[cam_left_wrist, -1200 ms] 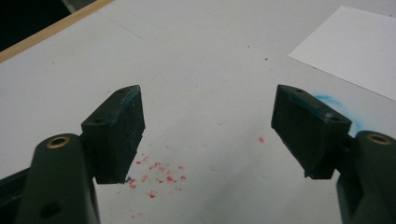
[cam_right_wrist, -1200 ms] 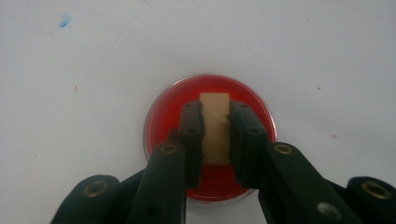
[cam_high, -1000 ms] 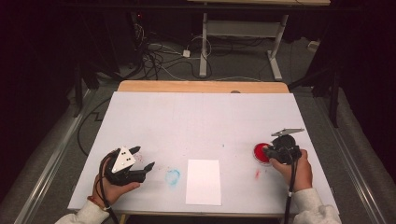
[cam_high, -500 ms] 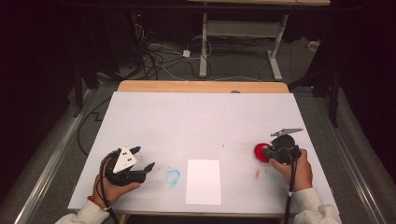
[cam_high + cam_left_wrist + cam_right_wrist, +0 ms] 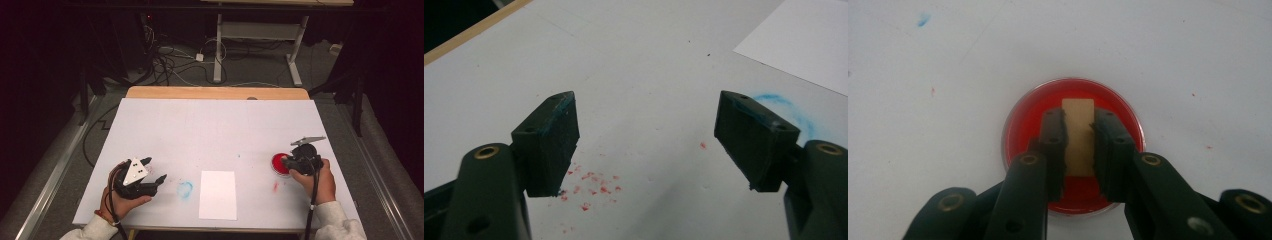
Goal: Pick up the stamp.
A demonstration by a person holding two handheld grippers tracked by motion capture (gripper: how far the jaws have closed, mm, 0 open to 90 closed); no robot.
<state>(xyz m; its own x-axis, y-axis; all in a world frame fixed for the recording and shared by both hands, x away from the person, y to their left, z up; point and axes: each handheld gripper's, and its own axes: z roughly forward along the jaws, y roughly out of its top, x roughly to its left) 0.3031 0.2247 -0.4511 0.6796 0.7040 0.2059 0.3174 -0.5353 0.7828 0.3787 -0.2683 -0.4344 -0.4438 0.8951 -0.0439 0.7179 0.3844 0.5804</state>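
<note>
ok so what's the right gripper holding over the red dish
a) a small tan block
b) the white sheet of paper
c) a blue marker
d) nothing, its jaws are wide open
a: in the right gripper view the right gripper has its jaws closed on a small tan block, poised over the round red dish; the white sheet of paper lies apart on the table.

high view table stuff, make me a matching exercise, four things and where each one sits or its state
Things:
1. red ink dish
2. white paper sheet
3. blue smudge
4. left hand-held gripper

Places or states:
a. near edge of the table, in the middle
b. jaws wide apart, holding nothing
c. under the right hand-held gripper
d. just left of the paper

Pairs: 1-c, 2-a, 3-d, 4-b
</note>
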